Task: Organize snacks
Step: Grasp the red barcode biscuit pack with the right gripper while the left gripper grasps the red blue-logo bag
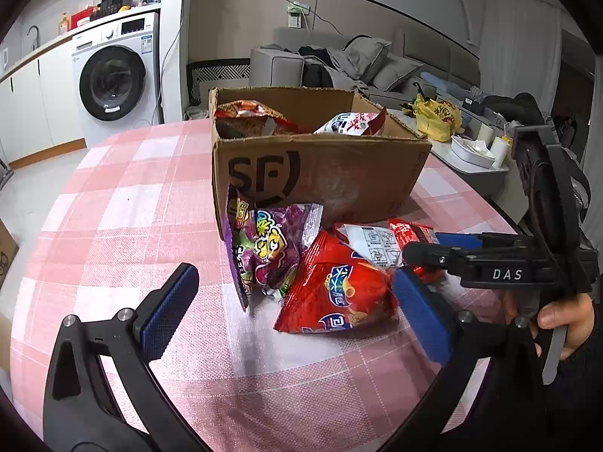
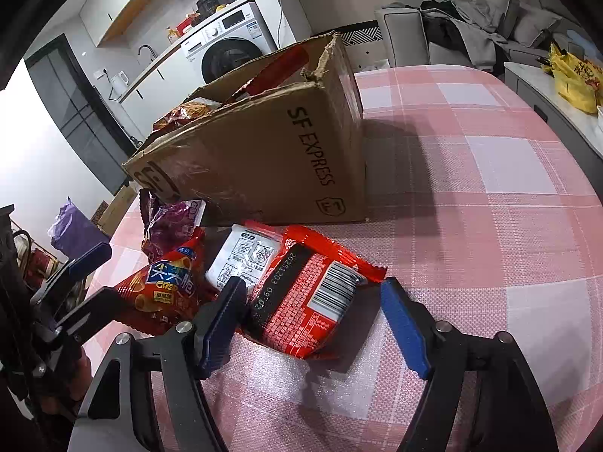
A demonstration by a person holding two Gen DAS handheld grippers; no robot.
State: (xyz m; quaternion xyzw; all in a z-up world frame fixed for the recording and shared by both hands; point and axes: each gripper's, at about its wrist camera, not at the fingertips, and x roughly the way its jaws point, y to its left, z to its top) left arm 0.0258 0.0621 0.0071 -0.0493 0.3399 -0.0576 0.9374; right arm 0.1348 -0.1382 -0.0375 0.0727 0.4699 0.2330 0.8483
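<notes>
Left gripper (image 1: 297,301): spread wide, blue pads at lower left and lower right of the left wrist view; nothing between them gripped; the orange-red chip bag sits in the gap toward the right pad.
Right gripper (image 2: 312,320): spread wide in the lower half of the right wrist view, fingers flanking the near end of the red barcode packet, not closed on it; left blue pad (image 2: 222,324) just beside the packet's edge, contact not clear; right pad apart from it. Seen from the left wrist view at right of frame, reaching in over the packets.
Cardboard box (image 1: 320,173): centre of the left wrist view, open top, "SF" printed on the near wall, standing on the pink checked tablecloth (image 1: 132,203); "SF EXPRESS" on its side wall in the right wrist view.
Inside the box: a red-orange snack bag (image 1: 248,113) at upper left of the opening, a white-and-red packet (image 1: 350,122) at upper right.
Purple snack bag (image 1: 264,248): on the cloth, leaning against the box's near wall.
Orange-red chip bag (image 1: 335,290): in front of the box, touching the purple snack bag.
Red barcode packet (image 2: 312,297): back side up, flat on the cloth beside the chip bag; a white-backed packet (image 2: 241,256) partly under it.
Background: washing machine (image 1: 113,75) at upper left, grey sofa (image 1: 377,64) at upper right.
</notes>
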